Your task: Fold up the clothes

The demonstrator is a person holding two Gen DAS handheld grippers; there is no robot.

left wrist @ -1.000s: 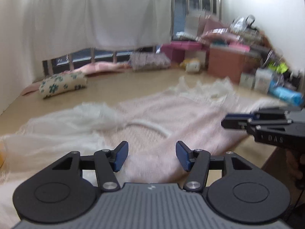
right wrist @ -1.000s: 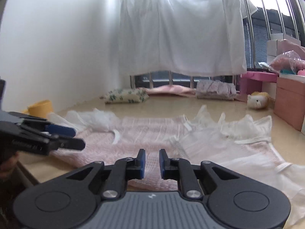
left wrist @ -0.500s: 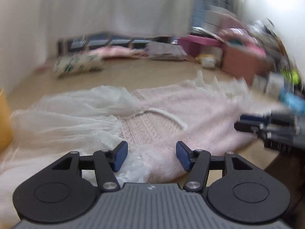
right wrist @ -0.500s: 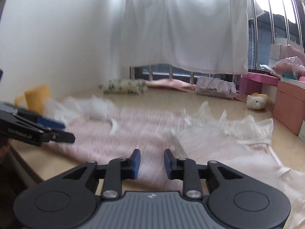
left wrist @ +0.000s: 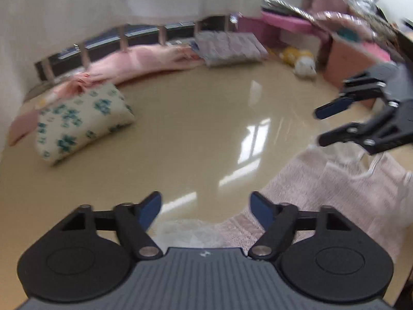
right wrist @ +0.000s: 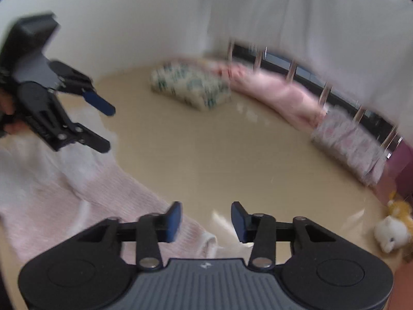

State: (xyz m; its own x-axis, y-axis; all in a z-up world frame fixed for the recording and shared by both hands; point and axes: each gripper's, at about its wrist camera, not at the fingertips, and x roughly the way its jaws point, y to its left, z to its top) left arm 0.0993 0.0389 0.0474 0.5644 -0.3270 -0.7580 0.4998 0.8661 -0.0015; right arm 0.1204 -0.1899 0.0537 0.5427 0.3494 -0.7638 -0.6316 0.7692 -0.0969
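Note:
A pale pink knit garment (left wrist: 335, 193) lies flat on the glossy beige surface (left wrist: 206, 129), with a bit of white gauzy fabric (left wrist: 185, 230) at its edge. My left gripper (left wrist: 206, 206) hovers over that edge, its jaws opening with nothing between them. My right gripper (left wrist: 320, 126) hangs over the garment's far side. In the right wrist view the garment (right wrist: 64, 193) fills the lower left. There my right gripper (right wrist: 206, 219) is opening above the garment's corner, empty. The left gripper (right wrist: 108, 129) is at the upper left, open.
A floral cushion (left wrist: 82, 118) lies at the far left, a pink blanket (left wrist: 134, 62) and a patterned quilt (left wrist: 229, 47) along the window bars. A plush toy (left wrist: 304, 64) and pink boxes (left wrist: 356, 59) stand far right. A white curtain (right wrist: 284, 13) hangs behind.
Both grippers have swept forward across the garment to its far edge and tilted downward. Both pairs of jaws have widened. The right gripper has rolled.

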